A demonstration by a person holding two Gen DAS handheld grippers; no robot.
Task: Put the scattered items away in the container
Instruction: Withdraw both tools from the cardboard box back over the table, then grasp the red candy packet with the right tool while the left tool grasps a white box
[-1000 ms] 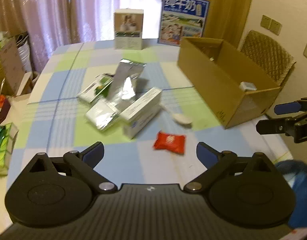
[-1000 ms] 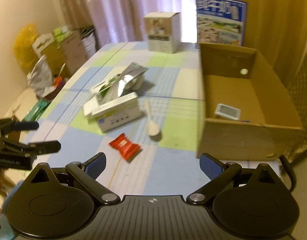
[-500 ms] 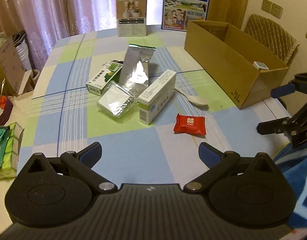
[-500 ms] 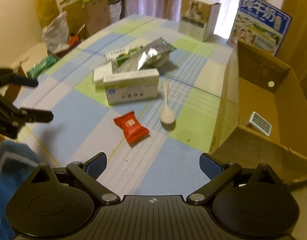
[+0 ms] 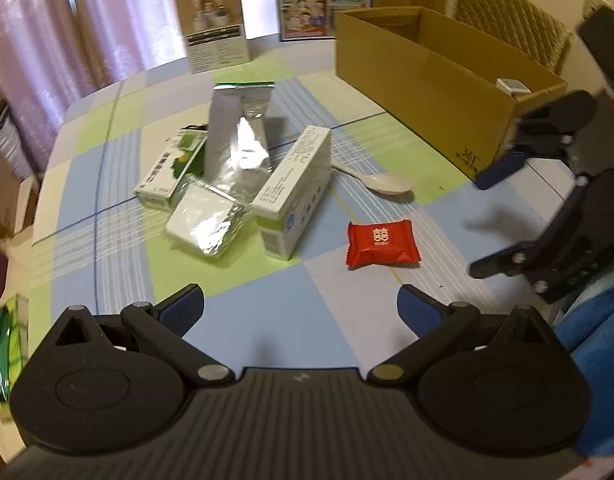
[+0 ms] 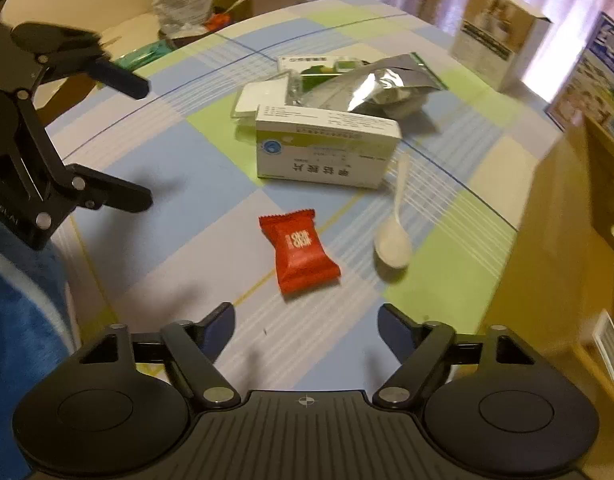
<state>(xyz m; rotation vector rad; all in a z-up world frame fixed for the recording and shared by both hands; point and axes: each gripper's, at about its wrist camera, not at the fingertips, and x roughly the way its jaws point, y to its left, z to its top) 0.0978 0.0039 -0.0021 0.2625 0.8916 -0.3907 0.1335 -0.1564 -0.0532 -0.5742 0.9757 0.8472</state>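
Note:
A red candy packet [image 6: 301,250] lies on the checked tablecloth just ahead of my open, empty right gripper [image 6: 306,322]; it also shows in the left wrist view [image 5: 381,242]. A white spoon [image 6: 393,240], a white medicine box [image 6: 327,152], a silver foil pouch [image 5: 239,140], a green box [image 5: 167,170] and a foil-wrapped pack [image 5: 205,224] lie scattered beyond. The open cardboard box [image 5: 423,80] stands at the right with a small item inside. My left gripper [image 5: 301,306] is open and empty, nearer the table's front edge.
A tissue-style carton [image 5: 213,26] and a blue milk poster box [image 5: 325,0] stand at the table's far side. A woven chair [image 5: 511,24] is behind the cardboard box. Bags and clutter [image 6: 187,0] sit beyond the table's left edge.
Both grippers have moved in lower over the table. The right gripper has closed in on the red candy packet and turned left; the items have not moved.

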